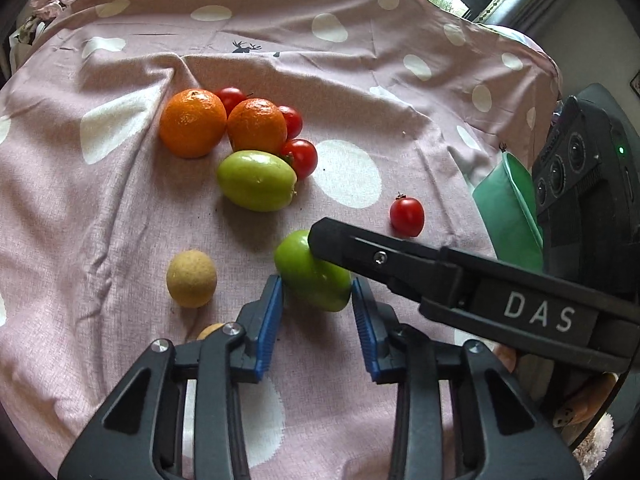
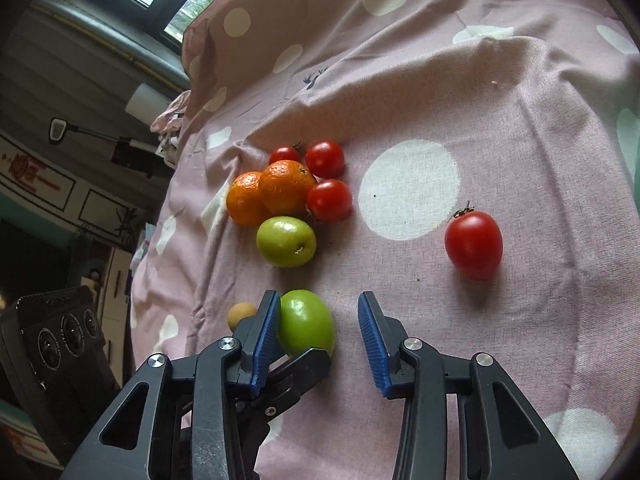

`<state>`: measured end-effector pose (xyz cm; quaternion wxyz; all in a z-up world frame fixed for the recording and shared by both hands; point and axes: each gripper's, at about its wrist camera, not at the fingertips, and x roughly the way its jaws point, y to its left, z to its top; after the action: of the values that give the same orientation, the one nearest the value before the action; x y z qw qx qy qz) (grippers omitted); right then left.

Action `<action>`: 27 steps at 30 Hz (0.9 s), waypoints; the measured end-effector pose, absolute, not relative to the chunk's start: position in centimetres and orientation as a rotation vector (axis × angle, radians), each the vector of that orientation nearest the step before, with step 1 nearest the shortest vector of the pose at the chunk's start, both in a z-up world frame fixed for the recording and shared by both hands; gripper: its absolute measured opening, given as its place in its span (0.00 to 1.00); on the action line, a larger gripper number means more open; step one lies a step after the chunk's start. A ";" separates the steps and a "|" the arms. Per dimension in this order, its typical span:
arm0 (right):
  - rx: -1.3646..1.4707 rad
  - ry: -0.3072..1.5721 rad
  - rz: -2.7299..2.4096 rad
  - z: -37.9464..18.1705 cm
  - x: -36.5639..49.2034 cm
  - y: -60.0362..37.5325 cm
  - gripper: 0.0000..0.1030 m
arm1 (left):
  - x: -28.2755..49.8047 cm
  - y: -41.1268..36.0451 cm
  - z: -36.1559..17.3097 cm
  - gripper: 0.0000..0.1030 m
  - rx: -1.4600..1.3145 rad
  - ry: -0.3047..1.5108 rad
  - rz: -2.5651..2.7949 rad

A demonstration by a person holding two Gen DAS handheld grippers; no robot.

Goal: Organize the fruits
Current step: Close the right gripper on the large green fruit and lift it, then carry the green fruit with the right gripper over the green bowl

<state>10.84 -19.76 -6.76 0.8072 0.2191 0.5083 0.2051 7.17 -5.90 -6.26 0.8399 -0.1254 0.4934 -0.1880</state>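
1. A pink bedsheet point(image 1: 120, 208) with white dots carried all the fruit.
2. The left gripper point(image 1: 317, 292) closed its blue pads on the near green fruit point(image 1: 310, 280).
3. The right gripper point(image 2: 318, 322) stood open, its left pad touching that fruit.
4. Farther away, two oranges point(image 1: 193, 122), another green fruit point(image 1: 256, 180) and cherry tomatoes point(image 1: 300, 157) clustered.
5. One tomato point(image 1: 407, 216) lay apart, right.
6. A small yellowish fruit point(image 1: 191, 278) lay left.

Left gripper point(image 1: 317, 292): matte black plastic frame, triangular cutouts, silver pivot screws, blue ribbed pads point(image 1: 269, 328). Right gripper point(image 2: 318, 320): same build, blue ribbed pads point(image 2: 374, 342); its finger carries white "DAS" lettering and one small screw. Black camera block with three round lenses, green LED.
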 end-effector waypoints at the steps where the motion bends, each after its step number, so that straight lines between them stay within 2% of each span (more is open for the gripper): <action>1: 0.477 1.089 0.443 -6.8 10.9 -19.9 0.39 | 7.2 -6.1 -6.3 0.34 -0.257 1.040 -0.400; 3: 0.491 1.094 0.463 -6.9 10.9 -20.0 0.36 | 7.1 -6.4 -6.4 0.34 -0.247 1.034 -0.413; 13: 0.473 1.089 0.460 -7.0 10.2 -19.5 0.36 | 6.3 -6.5 -5.3 0.34 -0.225 0.991 -0.410; 27: 0.430 0.905 0.479 -0.5 6.6 -20.4 0.36 | 2.8 -8.0 1.1 0.33 -0.133 0.785 -0.445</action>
<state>6.64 -20.36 -0.49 0.8497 0.2043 0.4296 0.2276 2.80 -7.98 1.13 0.8978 -0.0640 0.3790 -0.2149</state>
